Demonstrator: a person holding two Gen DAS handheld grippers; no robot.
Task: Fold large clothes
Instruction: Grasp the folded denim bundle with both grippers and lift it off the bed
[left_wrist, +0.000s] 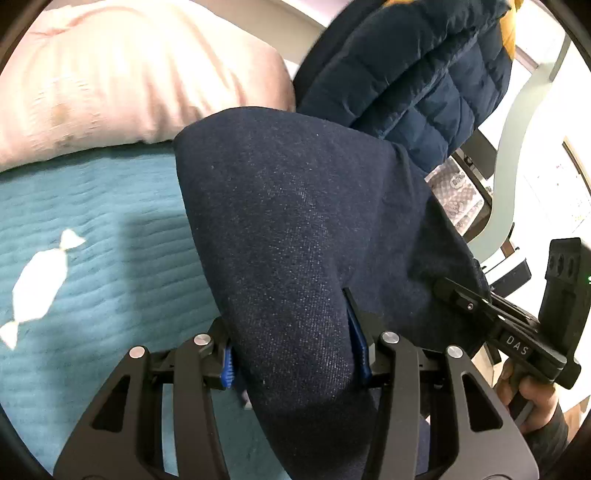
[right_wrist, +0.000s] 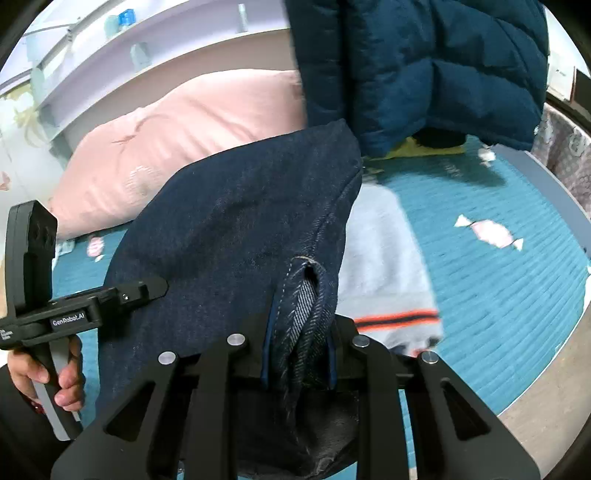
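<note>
two grippers clamp jeans (right_wrist: 229, 221) beside puffer jacket (right_wrist: 424, 66).

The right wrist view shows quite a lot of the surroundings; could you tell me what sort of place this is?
Most likely a bedroom: a pink pillow lies on a teal quilted bedspread with candy motifs, below a white shelf.

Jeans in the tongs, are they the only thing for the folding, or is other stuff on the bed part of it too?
For the folding:
jeans
left tongs
right tongs

Just lying about:
pink pillow
blue puffer jacket
grey top with orange stripe
teal bedspread
</note>
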